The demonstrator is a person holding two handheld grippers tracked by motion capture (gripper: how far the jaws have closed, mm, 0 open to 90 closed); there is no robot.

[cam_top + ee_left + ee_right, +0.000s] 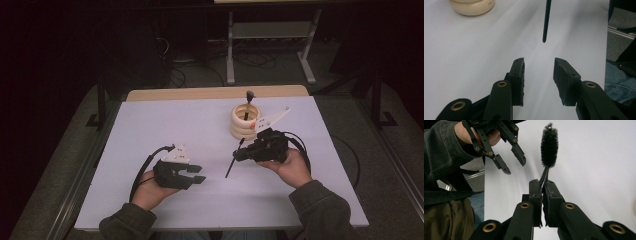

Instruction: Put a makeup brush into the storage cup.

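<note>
Black jaws of the right claw (543,185) were shut tight on a thin brush (549,145), held above the white desk (150,125). Across from it the left claw (196,174) was open and empty, so the pass looked done, and the stacked rings (243,121) with another brush standing inside waited at the back.

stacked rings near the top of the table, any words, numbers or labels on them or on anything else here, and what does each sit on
Small dark print on the side of the cream ring stack, seen in the left gripper view: too blurred to read.
Orange mark where the right gripper's grey plate meets the rings in the high view: no legible text.
Brush, both grippers and the white table top: no writing visible.
</note>
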